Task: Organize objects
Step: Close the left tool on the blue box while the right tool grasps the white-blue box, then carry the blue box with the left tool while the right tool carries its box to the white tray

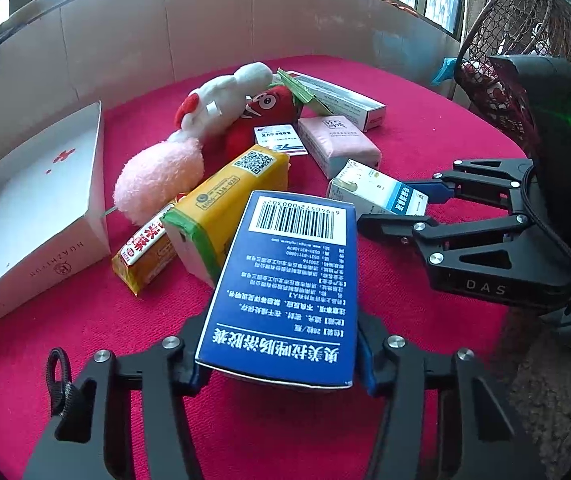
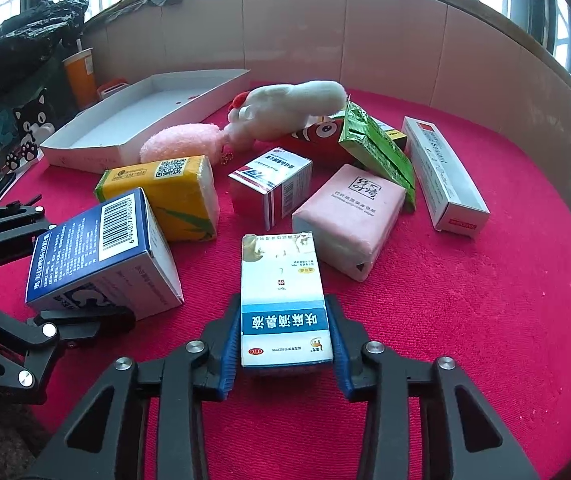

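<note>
**Two medicine boxes gripped at once on the red cloth**

Red cloth (image 1: 425, 152) covers the round table, with a tiled wall and windows behind.

Left wrist view: the left gripper (image 1: 281, 364) is clenched on the blue box (image 1: 285, 280), tilted, at the near edge. The white tray (image 1: 37, 216) sits at the left edge, beside the yellow pack (image 1: 225, 208).

Right wrist view: the right gripper (image 2: 285, 348) clasps the white-and-blue box (image 2: 283, 300) near the front edge, pads against its sides. The pink pack (image 2: 349, 216) lies just beyond.

Risk, as I judge it: both grips sit at the boxes' near ends, so either could pivot or slip on lifting, and the two grippers, close together, may collide.
</note>
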